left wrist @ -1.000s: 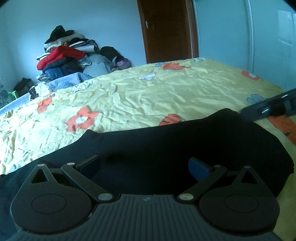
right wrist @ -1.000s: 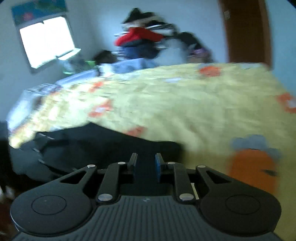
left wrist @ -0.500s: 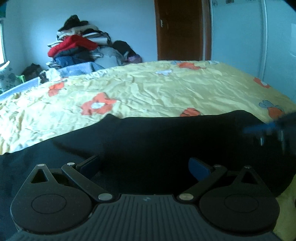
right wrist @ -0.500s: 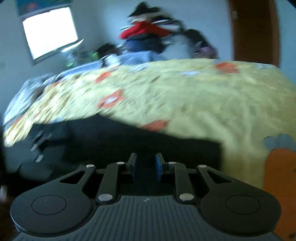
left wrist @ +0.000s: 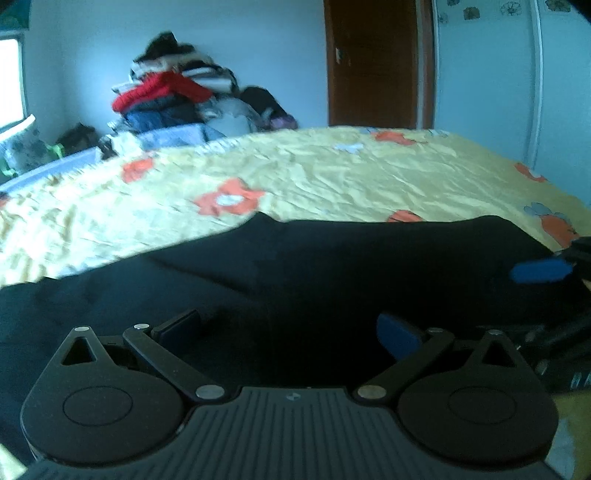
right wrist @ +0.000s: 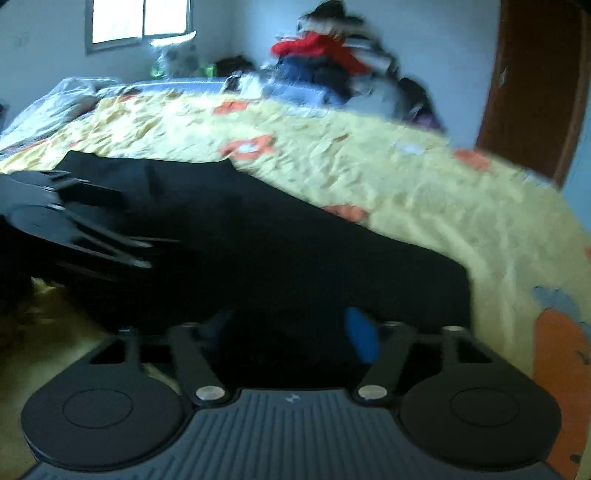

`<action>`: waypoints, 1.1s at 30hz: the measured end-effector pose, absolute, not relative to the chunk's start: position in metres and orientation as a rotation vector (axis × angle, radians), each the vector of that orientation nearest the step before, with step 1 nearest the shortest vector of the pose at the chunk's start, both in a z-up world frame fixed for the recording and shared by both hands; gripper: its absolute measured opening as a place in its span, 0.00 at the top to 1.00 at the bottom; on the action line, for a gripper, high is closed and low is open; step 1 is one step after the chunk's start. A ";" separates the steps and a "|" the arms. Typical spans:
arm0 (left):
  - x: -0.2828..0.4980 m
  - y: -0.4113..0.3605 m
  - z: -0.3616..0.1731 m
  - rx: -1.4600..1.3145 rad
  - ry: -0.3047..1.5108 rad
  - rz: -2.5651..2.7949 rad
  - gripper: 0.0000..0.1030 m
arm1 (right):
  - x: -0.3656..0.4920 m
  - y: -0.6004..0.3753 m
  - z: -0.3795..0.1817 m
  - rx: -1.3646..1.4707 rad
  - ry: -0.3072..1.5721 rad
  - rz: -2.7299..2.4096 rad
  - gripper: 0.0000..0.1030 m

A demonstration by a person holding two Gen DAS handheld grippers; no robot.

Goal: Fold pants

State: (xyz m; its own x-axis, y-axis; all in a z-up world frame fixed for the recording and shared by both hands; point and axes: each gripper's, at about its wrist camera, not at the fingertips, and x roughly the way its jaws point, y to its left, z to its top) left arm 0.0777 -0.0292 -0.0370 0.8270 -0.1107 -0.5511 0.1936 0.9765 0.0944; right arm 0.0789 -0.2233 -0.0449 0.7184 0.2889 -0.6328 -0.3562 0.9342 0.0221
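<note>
Black pants (left wrist: 332, 266) lie flat along the near edge of the bed. My left gripper (left wrist: 288, 328) hovers low over them, open, with only flat cloth below its fingers. At the right edge of the left wrist view a blue pad (left wrist: 539, 271) of the right gripper shows over the pants' end. In the right wrist view my right gripper (right wrist: 290, 332) is blurred. Its jaws are opening wide above the pants (right wrist: 277, 240), with the cloth under them and not pinched. The left gripper (right wrist: 74, 221) appears at the left over the same garment.
The bed has a yellow cover with orange flowers (left wrist: 332, 177). A pile of clothes (left wrist: 173, 96) is stacked at the far side by the wall. A brown door (left wrist: 373, 62) stands behind, a window (right wrist: 140, 18) is at the far left.
The right gripper's jaws, close together before, have spread wide apart. Both grippers have slid sideways along the pants, and the right one has sunk closer to the cloth.
</note>
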 end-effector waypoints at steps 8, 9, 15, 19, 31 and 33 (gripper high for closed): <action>0.083 0.012 -0.042 0.020 0.625 -0.108 0.00 | 0.083 -0.209 -0.023 0.001 0.681 0.375 0.00; 0.082 0.009 -0.042 0.035 0.617 -0.106 0.00 | 0.085 -0.204 -0.025 0.005 0.690 0.376 0.00; 0.079 0.002 -0.046 0.082 0.606 -0.104 0.00 | 0.091 -0.183 -0.044 -0.038 0.712 0.280 0.00; 0.081 0.005 -0.048 0.066 0.615 -0.105 0.00 | 0.084 -0.186 -0.052 -0.018 0.659 0.283 0.00; 0.081 0.007 -0.048 0.055 0.622 -0.109 0.00 | 0.086 -0.188 -0.052 -0.022 0.656 0.279 0.00; 0.081 0.007 -0.048 0.053 0.623 -0.110 0.00 | 0.085 -0.188 -0.052 -0.021 0.656 0.280 0.00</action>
State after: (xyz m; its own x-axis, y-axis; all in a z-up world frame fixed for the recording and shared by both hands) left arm 0.0807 0.0069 -0.0481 0.8067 -0.0865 -0.5846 0.1181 0.9929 0.0161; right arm 0.0852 -0.1876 -0.0519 0.7562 0.2499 -0.6047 -0.2631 0.9623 0.0686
